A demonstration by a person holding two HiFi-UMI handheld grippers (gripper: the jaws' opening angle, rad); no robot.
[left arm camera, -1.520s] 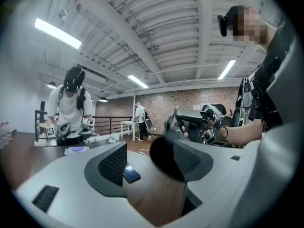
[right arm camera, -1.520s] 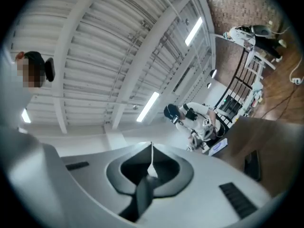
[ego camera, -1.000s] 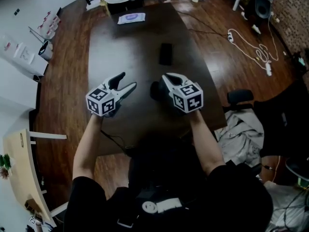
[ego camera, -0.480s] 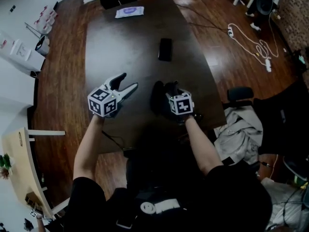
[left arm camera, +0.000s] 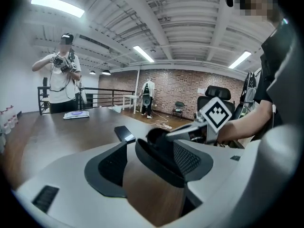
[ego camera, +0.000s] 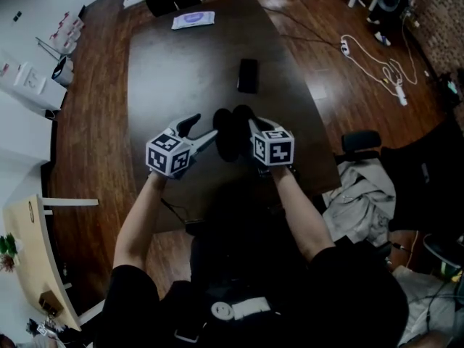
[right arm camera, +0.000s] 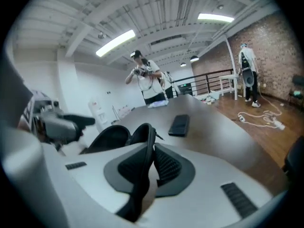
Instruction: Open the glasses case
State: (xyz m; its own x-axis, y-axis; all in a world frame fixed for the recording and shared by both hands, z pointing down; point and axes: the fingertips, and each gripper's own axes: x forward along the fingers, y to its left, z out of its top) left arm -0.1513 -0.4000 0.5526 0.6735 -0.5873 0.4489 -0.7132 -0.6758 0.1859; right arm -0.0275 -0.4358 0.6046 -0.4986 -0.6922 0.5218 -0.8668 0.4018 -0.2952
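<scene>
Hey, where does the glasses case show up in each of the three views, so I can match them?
Head view: glasses case just above centre.
Left gripper view: lower centre, between the open jaws.
Right gripper view: lower left of centre, one shell pinched in the shut jaws.
Shared landmark: the black phone lying beyond the case.

Open room spans the dark brown wooden tabletop (ego camera: 181, 71); a flat black slab (ego camera: 248, 75), perhaps a phone, lies midway, a white paper sheet (ego camera: 193, 20) at the far end.
</scene>
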